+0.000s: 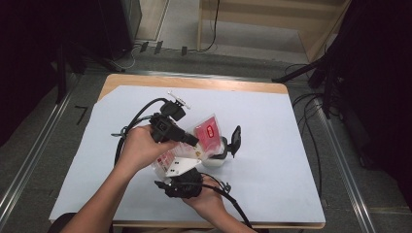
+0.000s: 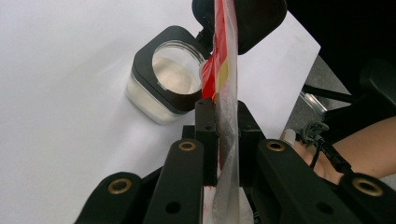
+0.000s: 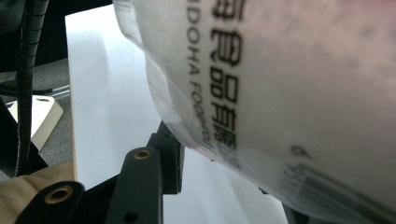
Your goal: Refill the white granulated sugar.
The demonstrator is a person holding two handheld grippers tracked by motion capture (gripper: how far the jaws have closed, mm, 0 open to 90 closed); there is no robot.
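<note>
1. The clear plastic pouch with a red printed label and white powder inside (image 1: 206,135) sits at the middle of the high view, held above the bench between both hands and tilted over a jar.
2. In the left gripper view the pouch (image 2: 225,121) runs edge-on up the middle of the frame, its red and yellow print toward the top; in the right gripper view its pale printed face (image 3: 289,93) takes up the upper right, black lettering across it.
3. The left tongs (image 2: 227,135) are clamped on the pouch: both black pads press flat on the film from either side. In the high view these tongs (image 1: 192,141) point right from the left hand (image 1: 141,148).
4. The right tongs (image 1: 187,170) lie below the pouch in the high view, gripped by the right hand (image 1: 206,196). In the right gripper view one jaw touches the pouch's lower edge at lower middle and the other is hidden behind the bag, so I cannot tell whether they pinch it.
5. The square clear jar with a black collar and white powder inside (image 2: 166,77) stands open at upper middle of the left gripper view, just beside the pouch; its black flip lid (image 1: 235,138) stands up at right of centre in the high view.
6. All this rests over the white sheet covering the wooden bench (image 1: 272,126).
</note>
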